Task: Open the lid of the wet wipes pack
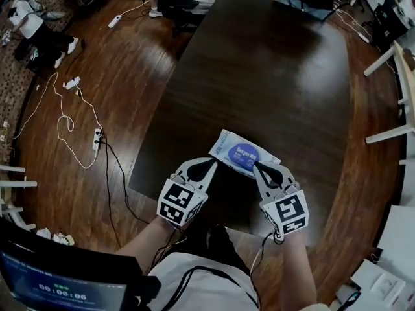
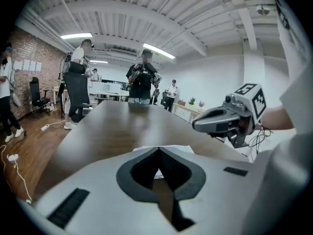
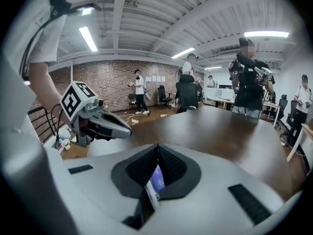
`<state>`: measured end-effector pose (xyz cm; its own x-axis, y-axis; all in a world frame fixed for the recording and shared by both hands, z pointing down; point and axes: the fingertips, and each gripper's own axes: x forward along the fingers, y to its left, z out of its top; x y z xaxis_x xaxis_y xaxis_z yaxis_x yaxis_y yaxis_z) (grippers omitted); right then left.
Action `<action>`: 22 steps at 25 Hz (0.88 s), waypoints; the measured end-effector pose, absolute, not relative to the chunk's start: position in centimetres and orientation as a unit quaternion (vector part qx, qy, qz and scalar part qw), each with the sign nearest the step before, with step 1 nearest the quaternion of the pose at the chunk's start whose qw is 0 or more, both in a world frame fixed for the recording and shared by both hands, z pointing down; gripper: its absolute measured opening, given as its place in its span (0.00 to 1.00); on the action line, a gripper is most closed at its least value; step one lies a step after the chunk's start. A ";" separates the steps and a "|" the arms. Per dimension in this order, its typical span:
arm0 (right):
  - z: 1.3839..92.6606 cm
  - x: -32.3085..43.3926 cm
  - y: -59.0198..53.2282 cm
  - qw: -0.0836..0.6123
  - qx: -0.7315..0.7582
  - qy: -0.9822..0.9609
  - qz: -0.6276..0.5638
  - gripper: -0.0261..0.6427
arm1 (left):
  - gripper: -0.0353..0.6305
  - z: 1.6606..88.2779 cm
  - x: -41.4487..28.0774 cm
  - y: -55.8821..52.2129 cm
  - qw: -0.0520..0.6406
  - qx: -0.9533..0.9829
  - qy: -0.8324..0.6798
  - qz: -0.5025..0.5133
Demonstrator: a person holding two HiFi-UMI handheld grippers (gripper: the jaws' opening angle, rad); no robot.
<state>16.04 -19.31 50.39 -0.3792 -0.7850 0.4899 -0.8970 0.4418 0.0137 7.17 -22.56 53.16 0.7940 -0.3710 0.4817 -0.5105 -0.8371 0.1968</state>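
Left tool (image 1: pixel 213 163), right tool (image 1: pixel 259 166) (closed) hide wet wipes pack (image 1: pixel 242 152) corners.

Soft white wet wipes pack (image 1: pixel 223 142) with blue oval lid (image 1: pixel 242 153) lies on dark wood table (image 1: pixel 259 76), white left gripper (image 1: pixel 211 162) and white right gripper (image 1: pixel 258 166) at its near edge.

**White shells, checkered cubes**

The left gripper (image 1: pixel 211 164) and right gripper (image 1: pixel 259 167) are white wedge-shaped shells with black pads inside. Each carries a cube (image 1: pixel 179 203) of black-and-white square markers. The person wears a white shirt (image 1: pixel 201 293), and black cables (image 1: pixel 188 275) trail across it.
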 end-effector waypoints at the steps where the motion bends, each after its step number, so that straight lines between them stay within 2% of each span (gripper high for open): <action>1: 51.1 15.9 -19.6 0.226 0.512 -0.819 0.129 0.05 | 0.06 54.2 7.4 -22.8 0.165 0.930 -0.237 0.227; 7: 55.2 16.0 -20.8 0.292 0.495 -0.808 0.129 0.07 | 0.06 59.0 9.0 -23.8 0.122 0.921 -0.228 0.291; 10: 57.4 16.0 -21.1 0.348 0.465 -0.804 0.127 0.23 | 0.06 60.2 9.6 -24.0 0.124 0.917 -0.227 0.304; 15: 59.9 15.5 -21.4 0.392 0.434 -0.799 0.137 0.46 | 0.06 61.8 10.0 -24.0 0.133 0.909 -0.227 0.324; 18: 60.7 15.4 -21.7 0.412 0.425 -0.794 0.139 0.52 | 0.06 62.4 10.1 -24.1 0.139 0.903 -0.231 0.334; 22: 61.5 15.6 -22.1 0.431 0.422 -0.785 0.141 0.52 | 0.06 63.1 10.3 -24.0 0.140 0.901 -0.224 0.343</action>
<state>15.60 -22.06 61.49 -0.2724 -0.5408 0.7958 -0.7846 0.6036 0.1416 10.31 -24.03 63.05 0.6641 -0.3080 0.6813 -0.5008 -0.8599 0.0994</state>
